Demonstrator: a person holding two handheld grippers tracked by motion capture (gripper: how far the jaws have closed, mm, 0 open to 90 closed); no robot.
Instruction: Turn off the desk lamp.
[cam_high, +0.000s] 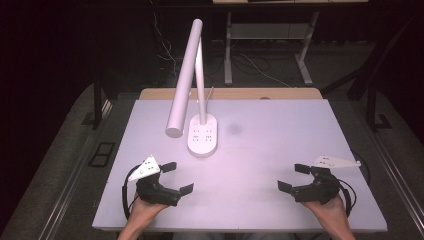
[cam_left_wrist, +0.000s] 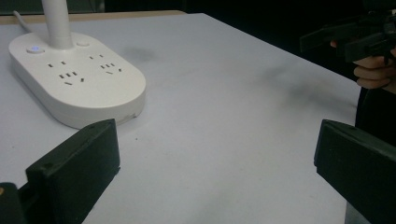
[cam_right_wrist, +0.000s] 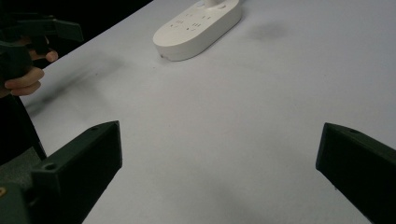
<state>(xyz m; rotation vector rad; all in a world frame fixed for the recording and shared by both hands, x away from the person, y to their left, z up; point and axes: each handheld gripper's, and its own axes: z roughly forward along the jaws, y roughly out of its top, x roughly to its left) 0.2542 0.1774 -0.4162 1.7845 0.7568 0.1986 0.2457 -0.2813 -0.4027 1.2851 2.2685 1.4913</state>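
The desk lamp (cam_high: 192, 85) stands a little left of centre in the high view, on the far half of the white table (cam_high: 280, 150); its oval white base (cam_high: 203, 135) carries socket outlets on top, its thin stem rises from the rear of that base, and its long tubular head slants down toward the lower left. In the left gripper view the base (cam_left_wrist: 79, 79) sits in the upper left of the frame with a small lit button near the stem. In the right gripper view it (cam_right_wrist: 198, 29) lies at the top centre. The left gripper (cam_high: 177, 178) is at the lower left of the high view, held in a hand (cam_high: 145, 207) over the near edge of the table, its jaws spread wide with nothing between them — well apart from the lamp. The right gripper (cam_high: 293, 176) is at the lower right, likewise held in a hand (cam_high: 327, 207), jaws wide apart and empty — bare tabletop shows between them.
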